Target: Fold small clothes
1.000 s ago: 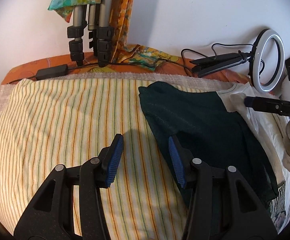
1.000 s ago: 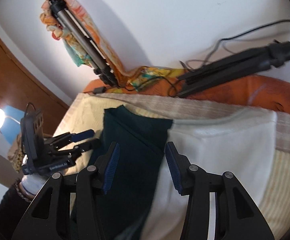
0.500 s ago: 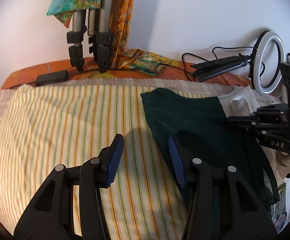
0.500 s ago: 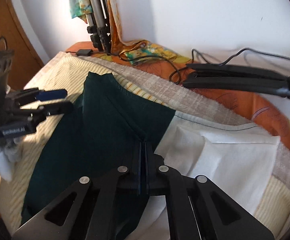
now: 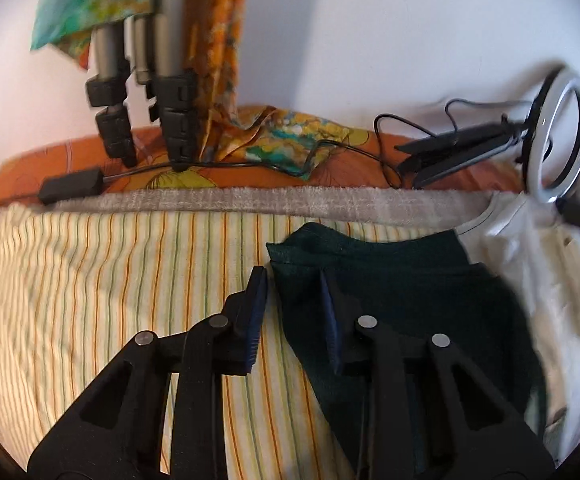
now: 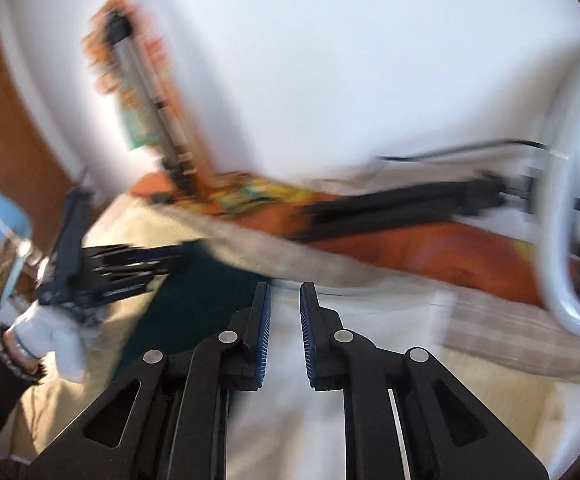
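Left gripper (image 5: 293,276) gapes astride the dark green garment's (image 5: 409,300) edge — right gripper (image 6: 284,294), blurred, seemingly narrowly parted, empty.

No lettering, label, brand, number or sign can be read in either view. The right wrist view is smeared by motion blur, and a faint pale mark on the side of the left gripper (image 6: 130,268) stays illegible. In the left wrist view the black power adapter (image 5: 72,185) shows no printing that can be made out.
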